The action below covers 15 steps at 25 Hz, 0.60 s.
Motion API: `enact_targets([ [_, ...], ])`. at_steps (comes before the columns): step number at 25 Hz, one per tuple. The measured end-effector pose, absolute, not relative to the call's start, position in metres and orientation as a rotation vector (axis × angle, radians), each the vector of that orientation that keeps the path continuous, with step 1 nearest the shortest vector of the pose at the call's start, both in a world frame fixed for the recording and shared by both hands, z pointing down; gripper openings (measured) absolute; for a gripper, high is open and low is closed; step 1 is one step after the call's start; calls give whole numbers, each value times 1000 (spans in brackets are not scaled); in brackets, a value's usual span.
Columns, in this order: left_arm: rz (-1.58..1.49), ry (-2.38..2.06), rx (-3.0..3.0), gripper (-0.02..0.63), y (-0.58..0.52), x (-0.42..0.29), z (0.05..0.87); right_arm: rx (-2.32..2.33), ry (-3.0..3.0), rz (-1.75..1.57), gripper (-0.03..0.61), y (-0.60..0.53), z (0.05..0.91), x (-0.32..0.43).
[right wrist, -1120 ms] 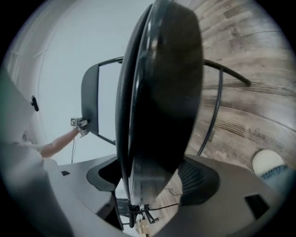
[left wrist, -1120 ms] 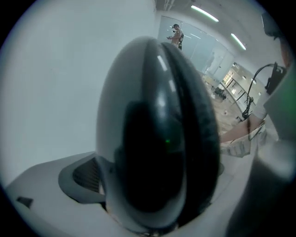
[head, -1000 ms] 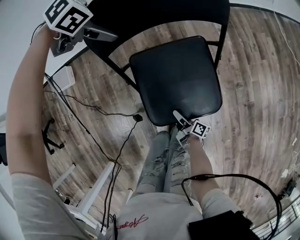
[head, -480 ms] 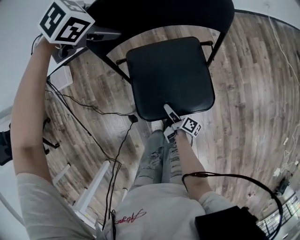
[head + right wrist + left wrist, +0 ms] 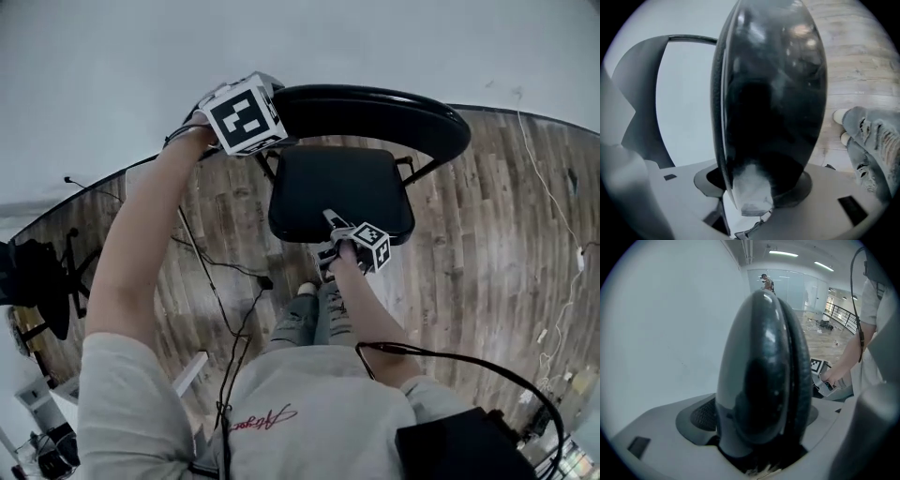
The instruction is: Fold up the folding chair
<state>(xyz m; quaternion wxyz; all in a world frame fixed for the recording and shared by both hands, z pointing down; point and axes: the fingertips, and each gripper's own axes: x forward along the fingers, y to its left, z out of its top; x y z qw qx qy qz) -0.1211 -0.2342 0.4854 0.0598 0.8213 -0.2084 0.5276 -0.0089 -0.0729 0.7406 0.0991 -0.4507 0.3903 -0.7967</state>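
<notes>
The black folding chair stands in front of me in the head view, with its padded seat (image 5: pixel 342 187) below the curved backrest (image 5: pixel 394 108). My left gripper (image 5: pixel 274 114) is at the backrest's left end. Its jaws have just been closing and are shut on the backrest's edge (image 5: pixel 759 380), which fills the left gripper view. My right gripper (image 5: pixel 334 223) has also just been closing its jaws and holds the seat's front edge. In the right gripper view the dark seat (image 5: pixel 773 93) stands on edge between the jaws, with the backrest (image 5: pixel 640 93) behind at the left.
My legs (image 5: pixel 314 314) and shoes (image 5: pixel 841 117) are just behind the seat's front edge. Cables (image 5: pixel 225 300) trail over the wooden floor (image 5: pixel 487 244) at the left. A black stand (image 5: pixel 42 281) is at the far left. A white wall (image 5: pixel 281 47) rises behind the chair.
Both grippers have risen. The right one has lifted the seat's front edge, so the seat looks shorter and steeper. The left gripper sits nearer the picture's middle, and more wall shows.
</notes>
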Motion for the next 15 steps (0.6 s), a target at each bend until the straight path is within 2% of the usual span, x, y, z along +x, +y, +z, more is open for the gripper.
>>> enact_targets([
  [10, 1619, -717, 2497, 437, -281, -131, 459, -1306, 1260, -2320, 172, -210, 654, -34],
  [15, 1602, -716, 2460, 433, -316, -140, 456, -1319, 1223, -2364, 160, -253, 642, -45],
])
